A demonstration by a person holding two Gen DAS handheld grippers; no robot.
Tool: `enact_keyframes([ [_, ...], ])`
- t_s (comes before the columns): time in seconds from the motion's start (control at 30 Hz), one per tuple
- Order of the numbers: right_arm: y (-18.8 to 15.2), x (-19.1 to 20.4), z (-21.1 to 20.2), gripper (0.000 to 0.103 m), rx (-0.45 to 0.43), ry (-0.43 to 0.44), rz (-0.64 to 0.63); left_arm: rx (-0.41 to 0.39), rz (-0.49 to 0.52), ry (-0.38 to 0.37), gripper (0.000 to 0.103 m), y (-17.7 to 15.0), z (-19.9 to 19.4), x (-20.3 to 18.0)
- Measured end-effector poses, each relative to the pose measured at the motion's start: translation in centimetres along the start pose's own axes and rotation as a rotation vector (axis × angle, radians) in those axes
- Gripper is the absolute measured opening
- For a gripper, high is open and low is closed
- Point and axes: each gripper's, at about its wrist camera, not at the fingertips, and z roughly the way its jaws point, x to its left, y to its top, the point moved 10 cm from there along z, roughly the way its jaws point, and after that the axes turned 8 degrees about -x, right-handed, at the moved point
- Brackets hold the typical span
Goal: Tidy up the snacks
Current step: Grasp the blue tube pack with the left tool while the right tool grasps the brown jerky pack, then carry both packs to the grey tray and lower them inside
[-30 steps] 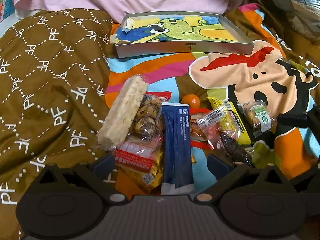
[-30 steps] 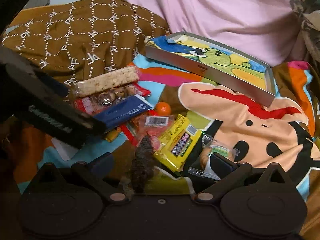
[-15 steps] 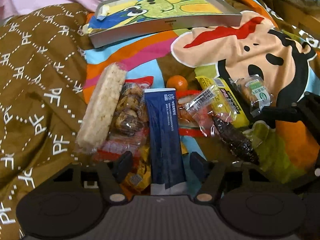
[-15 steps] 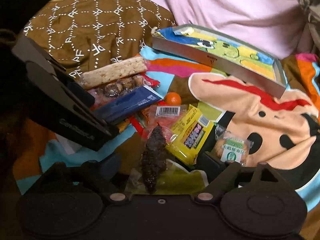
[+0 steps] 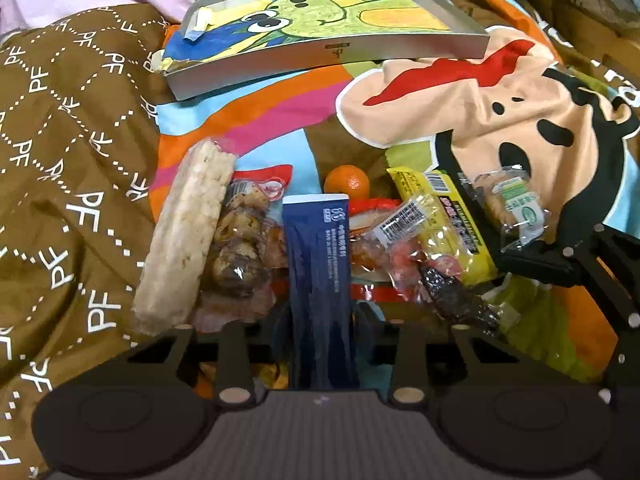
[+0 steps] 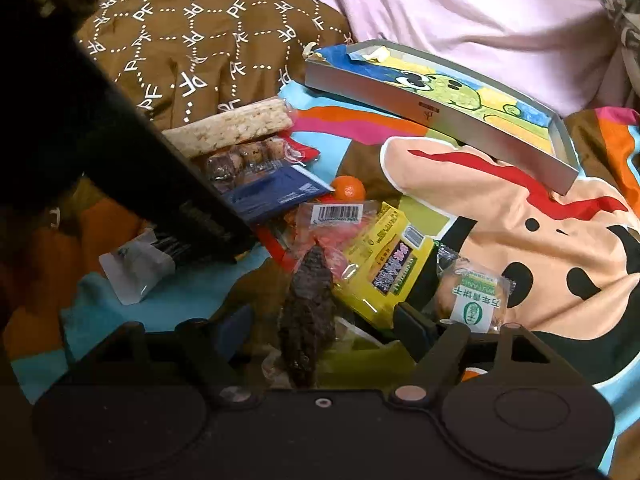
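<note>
A pile of snacks lies on a colourful cartoon blanket. My left gripper has closed onto the near end of a dark blue packet. Beside the packet lie a rice cracker bar, a cookie pack, a small orange, a yellow packet and a round pastry. My right gripper is open around a dark dried-fruit packet. The yellow packet and the pastry lie just right of it. A shallow grey box with a dinosaur drawing sits beyond the pile.
A brown quilt with PF print bulges at the left. Pink bedding lies behind the grey box. The left gripper's body crosses the left of the right wrist view.
My left gripper's fingers have closed in from wide apart onto the blue packet. My right gripper has edged forward around the dark dried-fruit packet and stays open.
</note>
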Motion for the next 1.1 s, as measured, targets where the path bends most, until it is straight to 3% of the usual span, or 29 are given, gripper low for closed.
enact_keyframes([
  [0.13,0.0,-0.2,0.1,0.071,0.009,0.014,0.030,0.013,-0.100,-0.034,0.031,0.0,-0.1,0.2],
  [0.27,-0.1,-0.1,0.2,0.064,0.015,0.015,0.032,-0.001,-0.144,-0.016,0.027,-0.5,-0.5,0.6],
  [0.4,-0.1,0.0,0.2,0.047,0.021,0.031,0.039,-0.021,-0.159,-0.001,0.025,-0.8,-0.9,0.5],
  [0.83,0.3,0.4,-0.7,0.046,-0.009,-0.021,-0.088,-0.064,-0.211,0.026,0.025,-0.6,-2.2,0.6],
  [1.1,2.8,-0.8,-2.7,0.046,-0.145,-0.119,-0.182,-0.108,-0.224,0.042,0.025,0.5,-2.9,0.6],
])
